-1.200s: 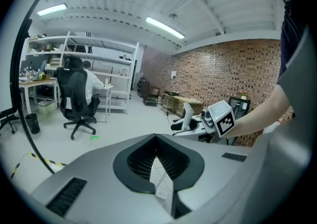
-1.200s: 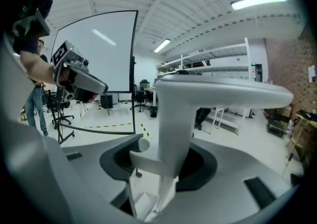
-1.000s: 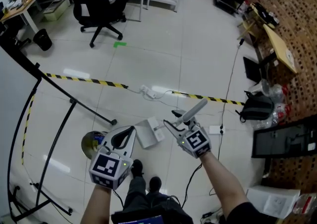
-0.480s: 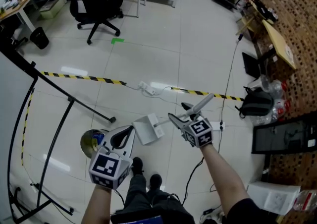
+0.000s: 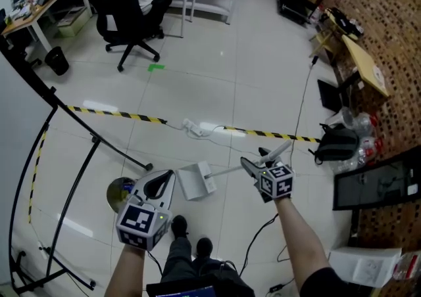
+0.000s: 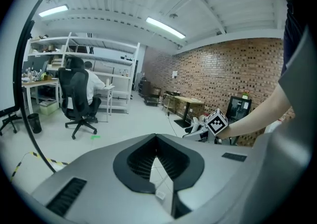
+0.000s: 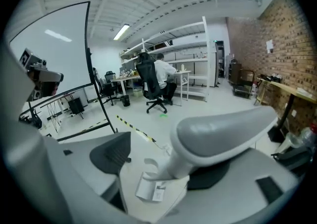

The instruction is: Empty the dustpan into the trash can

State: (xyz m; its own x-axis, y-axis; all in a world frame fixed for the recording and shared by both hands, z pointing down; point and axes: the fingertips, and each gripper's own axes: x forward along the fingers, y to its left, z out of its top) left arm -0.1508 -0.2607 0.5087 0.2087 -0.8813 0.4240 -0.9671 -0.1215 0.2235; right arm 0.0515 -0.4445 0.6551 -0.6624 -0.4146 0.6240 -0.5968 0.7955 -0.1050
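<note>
While my left gripper hangs in front of the right side of the trash can, as the head view shows it, its jaws are closed tip to tip with nothing between them. Through the slot behind the tips I see only floor tiles.

On my right gripper the jaws have just been opening and now stand wide apart. The dustpan's grey handle lies between them along the jaw at that view's right. The pad on the other jaw stands clear of the handle, so I read no squeeze on it.

From the head view the dustpan sits low between the two grippers, its white pan just right of the trash can and apart from it. Its thin shaft runs right to the right gripper, and the grip end pokes out past the jaws. I cannot tell whether the pan rests on the tiles.

The trash can is round with a yellowish liner, and the left gripper partly hides it. Farther off, a yellow-and-black tape line crosses the floor, and a white power strip lies beside it. A person sits in a black office chair at a desk.
</note>
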